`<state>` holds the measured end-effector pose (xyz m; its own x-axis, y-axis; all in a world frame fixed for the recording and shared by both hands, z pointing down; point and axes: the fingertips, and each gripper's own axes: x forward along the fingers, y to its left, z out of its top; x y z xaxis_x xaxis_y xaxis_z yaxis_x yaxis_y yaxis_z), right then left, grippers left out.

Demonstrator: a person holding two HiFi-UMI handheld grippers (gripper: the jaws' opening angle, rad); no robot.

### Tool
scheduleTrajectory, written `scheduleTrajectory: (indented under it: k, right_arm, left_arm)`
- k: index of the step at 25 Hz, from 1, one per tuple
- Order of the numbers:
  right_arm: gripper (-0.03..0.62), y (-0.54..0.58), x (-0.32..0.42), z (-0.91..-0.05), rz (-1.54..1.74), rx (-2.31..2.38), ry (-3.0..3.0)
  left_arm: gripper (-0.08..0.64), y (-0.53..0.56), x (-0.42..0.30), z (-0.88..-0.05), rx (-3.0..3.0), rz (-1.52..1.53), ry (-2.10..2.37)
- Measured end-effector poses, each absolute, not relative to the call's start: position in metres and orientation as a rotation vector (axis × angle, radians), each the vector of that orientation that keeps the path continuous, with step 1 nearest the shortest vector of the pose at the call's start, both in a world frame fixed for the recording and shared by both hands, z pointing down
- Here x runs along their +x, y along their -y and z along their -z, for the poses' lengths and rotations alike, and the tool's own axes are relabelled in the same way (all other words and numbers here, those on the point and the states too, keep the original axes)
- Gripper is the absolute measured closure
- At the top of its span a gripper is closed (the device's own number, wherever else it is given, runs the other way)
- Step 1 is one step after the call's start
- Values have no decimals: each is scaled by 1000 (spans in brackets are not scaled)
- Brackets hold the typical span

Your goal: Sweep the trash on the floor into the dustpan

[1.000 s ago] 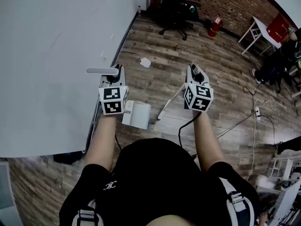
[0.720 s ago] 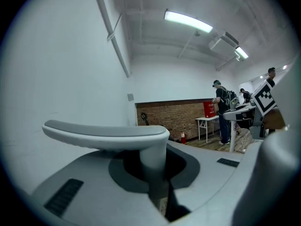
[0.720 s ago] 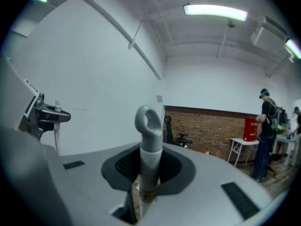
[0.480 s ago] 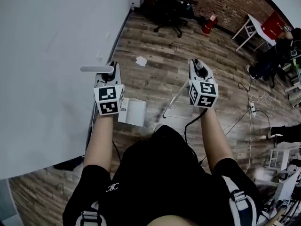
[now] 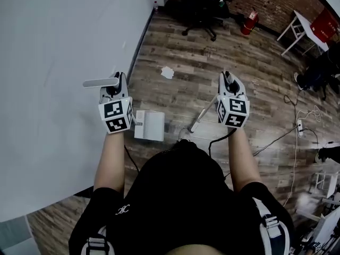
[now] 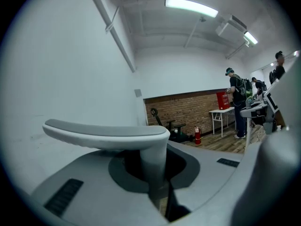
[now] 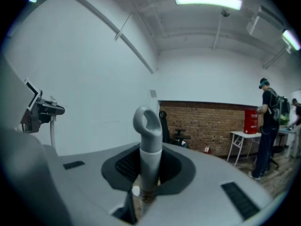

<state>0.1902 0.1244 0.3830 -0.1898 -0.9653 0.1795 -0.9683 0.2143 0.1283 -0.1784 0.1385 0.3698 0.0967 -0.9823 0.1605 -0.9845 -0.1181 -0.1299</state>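
The left tongs (image 5: 113, 85) are clamped on the dustpan (image 5: 150, 125) handle, the right tongs (image 5: 228, 83) on the broom (image 5: 204, 112). The trash (image 5: 167, 72) lies unswept on the floor (image 5: 191, 49) ahead. Sweeping hasn't begun; next, both tools probably need lowering beside it.

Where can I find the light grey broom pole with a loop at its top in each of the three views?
Head view: the light grey broom pole slants down-left from the right gripper, right of centre.
Left gripper view: not in it; only the flat-topped grey dustpan handle shows there.
Right gripper view: centre, upright in that gripper's grip, loop on top.
Shared landmark: the red brick wall.
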Motion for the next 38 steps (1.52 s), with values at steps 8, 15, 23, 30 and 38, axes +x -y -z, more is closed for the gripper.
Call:
scheduleTrajectory:
  k: [8,15,23,30,38]
  right_arm:
    - [526,-36,228,-418,-131,1763,2311]
    - [526,32,222,-414,-74,1616,2412]
    - [526,110,195,-409,0,1510,2452]
    - [526,192,161,-428,-33,1425,2412]
    - [526,272,133,-446,-114,1371,2321]
  left_arm:
    - [523,-47,-155,-361,2227,-332,2210]
    - [523,19,-150,-359,2133,-262,2286]
    - [523,95,-164,-376,2046,-211,2324]
    - [523,169,-197,-421,1950,-204,2285]
    - [523,240,-222,-462,1885,-212,2218]
